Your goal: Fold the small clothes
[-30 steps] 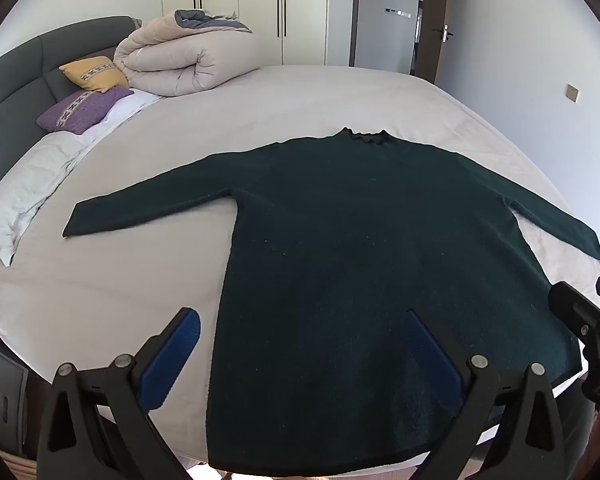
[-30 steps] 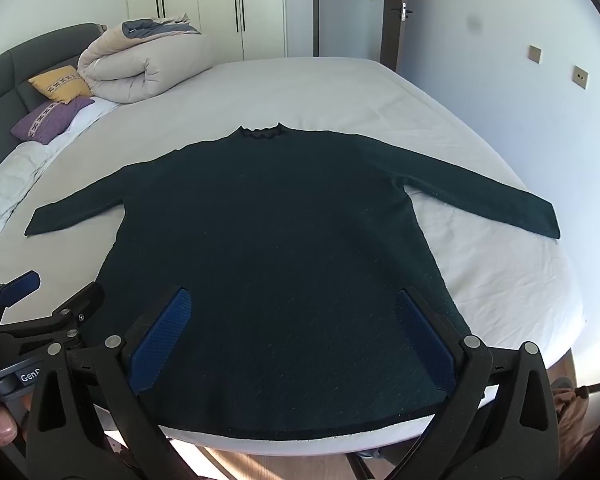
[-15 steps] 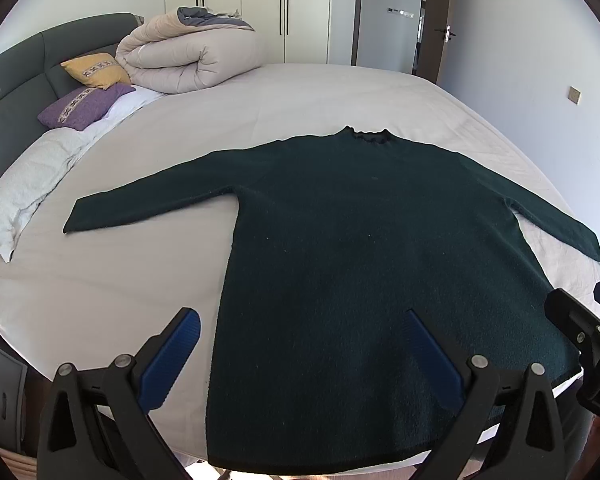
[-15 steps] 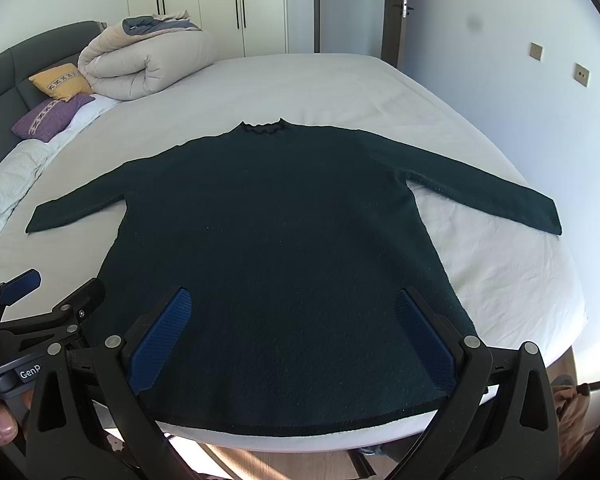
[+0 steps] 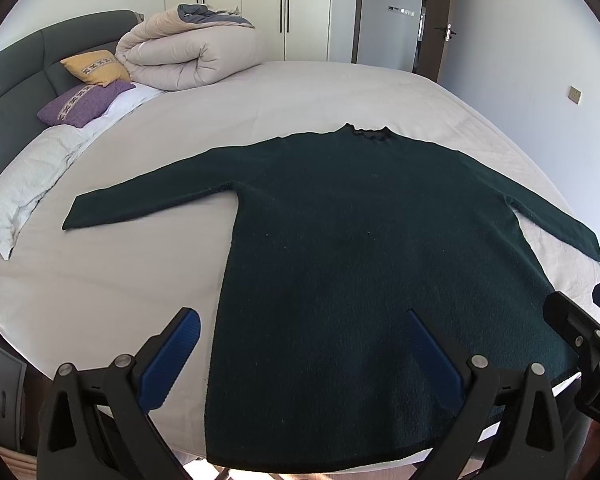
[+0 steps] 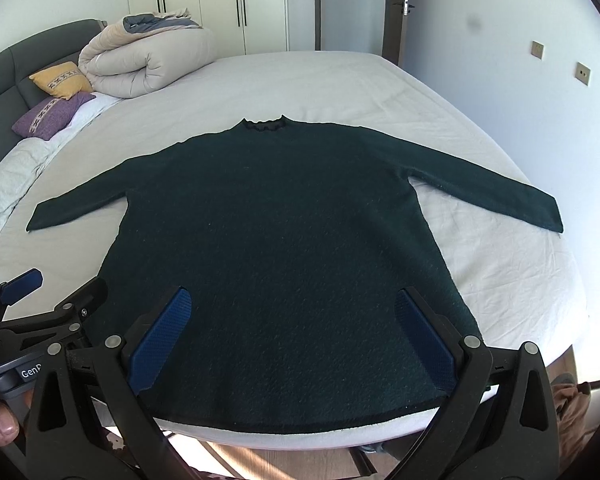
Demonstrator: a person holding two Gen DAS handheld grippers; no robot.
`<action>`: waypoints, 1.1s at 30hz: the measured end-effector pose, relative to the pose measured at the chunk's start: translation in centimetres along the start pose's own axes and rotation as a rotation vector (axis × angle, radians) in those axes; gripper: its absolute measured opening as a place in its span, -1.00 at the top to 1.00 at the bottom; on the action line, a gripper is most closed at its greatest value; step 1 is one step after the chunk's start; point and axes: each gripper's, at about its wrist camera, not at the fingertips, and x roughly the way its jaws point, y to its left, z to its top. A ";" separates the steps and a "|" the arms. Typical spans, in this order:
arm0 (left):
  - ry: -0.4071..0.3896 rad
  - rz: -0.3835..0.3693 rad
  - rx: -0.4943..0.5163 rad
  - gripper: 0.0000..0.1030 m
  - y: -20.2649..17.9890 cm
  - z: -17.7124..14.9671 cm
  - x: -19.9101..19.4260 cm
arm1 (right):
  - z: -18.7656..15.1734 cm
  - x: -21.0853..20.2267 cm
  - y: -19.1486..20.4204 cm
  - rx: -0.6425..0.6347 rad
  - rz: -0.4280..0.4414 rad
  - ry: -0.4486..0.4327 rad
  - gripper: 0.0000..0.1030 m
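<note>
Bed (image 5: 320, 92) edge carries sweater (image 6: 284, 240) hem; jaws spread.

Both wrist cameras look from the bed's (image 5: 100, 292) foot toward the headboard (image 6: 4, 76) — close over the sweater's (image 6: 284, 232) hem, left view offset leftward — sharing the whole sweater.

Each hand-held gripper consists of two black, triangular-framed fingers with cut-out openings. The left hand-held gripper (image 5: 304, 360) and the right hand-held gripper (image 6: 296, 338) carry textured blue pads (image 6: 160, 340) on the inner finger faces. Round silver screws (image 5: 478, 360) fasten each finger. The left unit's grey body bears partial white lettering "GenP" (image 6: 30, 372). A fingertip (image 6: 0, 426) grips that body.
</note>
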 end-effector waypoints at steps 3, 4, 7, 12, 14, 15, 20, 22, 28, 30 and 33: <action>0.001 -0.002 -0.002 -1.00 0.0 0.0 0.0 | 0.1 0.0 -0.1 -0.001 -0.001 -0.001 -1.00; 0.001 -0.003 -0.002 -1.00 0.1 -0.1 0.0 | 0.1 0.0 -0.1 -0.001 -0.001 -0.001 -1.00; 0.003 -0.003 -0.001 -1.00 0.1 0.0 0.1 | 0.1 -0.1 -0.1 -0.002 0.000 0.001 -1.00; 0.004 -0.007 -0.005 -1.00 0.3 0.0 0.1 | 0.1 -0.1 0.2 -0.008 0.001 0.005 -1.00; 0.003 -0.008 -0.005 -1.00 0.4 0.0 0.1 | 0.1 -0.2 0.3 -0.010 0.001 0.005 -1.00; 0.004 -0.008 -0.005 -1.00 0.4 0.0 0.1 | 0.1 -0.2 0.3 -0.009 0.001 0.005 -1.00; 0.006 -0.009 -0.007 -1.00 0.3 0.0 0.1 | 0.1 -0.3 0.4 -0.012 0.000 0.005 -1.00; 0.006 -0.010 -0.008 -1.00 0.3 0.0 0.1 | 0.1 -0.3 0.5 -0.013 0.000 0.006 -1.00; 0.008 -0.012 -0.012 -1.00 0.3 -0.1 0.1 | 0.1 -0.3 0.6 -0.016 -0.001 0.009 -1.00; 0.011 -0.014 -0.014 -1.00 0.4 -0.1 0.2 | 0.0 -0.3 0.8 -0.019 0.000 0.011 -1.00; 0.011 -0.016 -0.015 -1.00 0.5 -0.1 0.1 | 0.2 -0.2 0.8 -0.021 0.000 0.013 -1.00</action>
